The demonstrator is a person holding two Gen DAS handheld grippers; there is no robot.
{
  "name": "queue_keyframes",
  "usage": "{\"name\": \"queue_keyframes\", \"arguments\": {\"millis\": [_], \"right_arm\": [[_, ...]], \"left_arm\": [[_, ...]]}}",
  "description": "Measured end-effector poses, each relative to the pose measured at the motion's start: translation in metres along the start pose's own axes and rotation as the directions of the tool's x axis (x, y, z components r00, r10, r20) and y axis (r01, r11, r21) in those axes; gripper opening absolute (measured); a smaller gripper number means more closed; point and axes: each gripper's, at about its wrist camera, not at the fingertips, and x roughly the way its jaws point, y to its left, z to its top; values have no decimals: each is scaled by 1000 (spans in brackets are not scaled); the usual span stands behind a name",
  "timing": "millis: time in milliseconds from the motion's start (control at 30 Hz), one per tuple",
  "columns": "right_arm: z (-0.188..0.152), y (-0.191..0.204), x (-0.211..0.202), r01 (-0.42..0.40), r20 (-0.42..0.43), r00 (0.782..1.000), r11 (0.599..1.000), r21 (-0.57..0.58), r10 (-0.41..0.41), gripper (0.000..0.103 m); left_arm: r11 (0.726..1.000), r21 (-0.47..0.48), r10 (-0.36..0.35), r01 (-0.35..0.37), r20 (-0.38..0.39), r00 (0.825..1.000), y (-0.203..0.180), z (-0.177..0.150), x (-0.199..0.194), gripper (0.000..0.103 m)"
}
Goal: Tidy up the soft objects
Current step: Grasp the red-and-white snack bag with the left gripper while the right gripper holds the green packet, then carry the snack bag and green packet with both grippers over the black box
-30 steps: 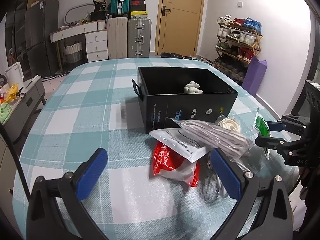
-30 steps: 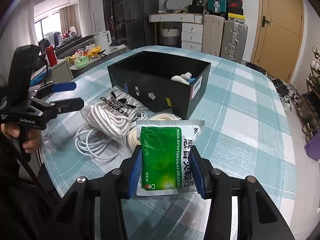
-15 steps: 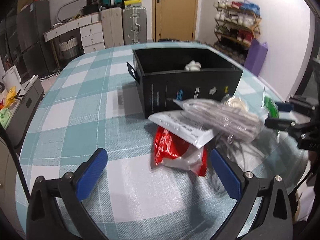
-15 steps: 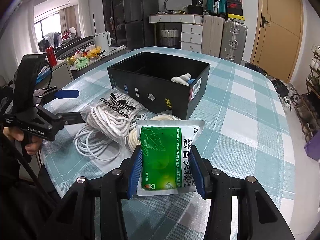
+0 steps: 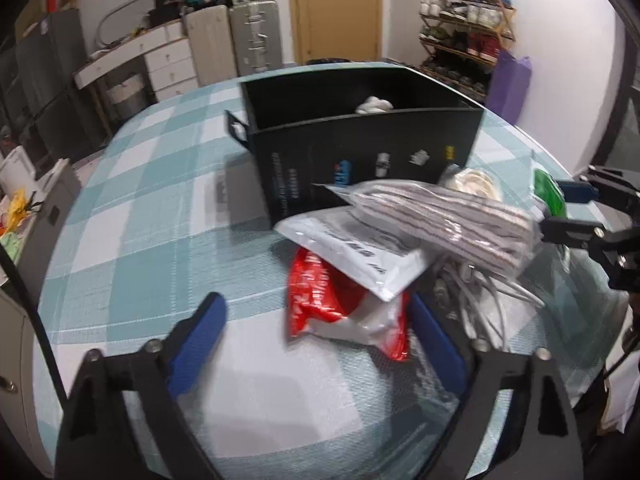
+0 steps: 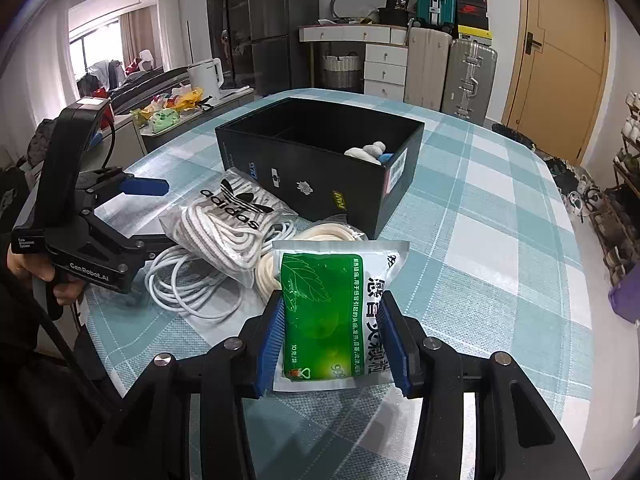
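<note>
— Progress so far looks slight: only one white soft item point(image 6: 368, 149) lies inside the black box point(image 6: 320, 184), at its right end. Is anything else packed?

— Not that the views show. The pile at the box's 6 o'clock side is untouched: the bagged adidas rope point(image 6: 228, 228), the loose white cord point(image 6: 188, 284), a cream coil point(image 6: 332, 236), plus the red bag point(image 5: 320, 300) under a white mailer point(image 5: 360, 248) in the left wrist view.

— And the right gripper point(image 6: 334, 344)?

— Its blue pads are clamped on the green sachet point(image 6: 328, 308), one on each long edge; the sachet stands between them, pointing toward 12 o'clock, with the box beyond at 12.

— The left gripper point(image 5: 316, 344)?

— Its fingers are spread wide and hold nothing. The red bag sits between them, nearer the right finger point(image 5: 436, 340), at about 12 o'clock from the gap. That view is blurred, so contact cannot be judged.
</note>
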Motion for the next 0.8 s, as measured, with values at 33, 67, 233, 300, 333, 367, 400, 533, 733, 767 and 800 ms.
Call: {"name": "queue_keyframes", "arguments": {"millis": [33, 67, 233, 300, 333, 367, 400, 533, 733, 767, 800], "right_arm": [[0, -1, 0, -1, 2, 1000, 1000, 5, 1, 46], [0, -3, 0, -1, 2, 1000, 1000, 9, 1, 46], [-1, -5, -1, 2, 5, 1000, 1000, 15, -2, 46], [-2, -5, 0, 0, 3, 1000, 1000, 17, 0, 46], [-2, -5, 0, 2, 3, 1000, 1000, 17, -2, 46], [-2, -5, 0, 7, 7, 1000, 1000, 17, -8, 46], [-1, -5, -1, 9, 11, 1000, 1000, 17, -9, 46], [0, -4, -4, 13, 29, 999, 1000, 12, -13, 46], [4, 0, -9, 11, 55, 998, 1000, 4, -12, 46], [4, 0, -10, 12, 59, 998, 1000, 2, -12, 46], [5, 1, -12, 12, 65, 998, 1000, 0, -12, 46]], "left_arm": [[1000, 9, -8, 8, 2, 1000, -2, 0, 0, 76], [1000, 17, -12, 12, 5, 1000, -4, -1, 0, 71], [998, 35, -50, 50, 12, 999, -7, -3, -5, 52], [998, 26, -57, 56, 15, 998, -5, -5, -7, 50], [998, 20, -56, 55, 18, 998, -3, -5, -8, 49], [998, 14, -56, 56, 21, 998, -1, -7, -10, 49], [998, 12, -55, 55, 26, 998, 0, -8, -12, 49], [999, -4, -38, 38, 44, 998, 6, -12, -20, 49], [999, -35, -12, 15, 82, 997, 18, -16, -34, 49], [999, -40, -7, 11, 86, 996, 19, -16, -35, 49], [999, -46, -4, 8, 90, 996, 21, -16, -37, 49]]}}
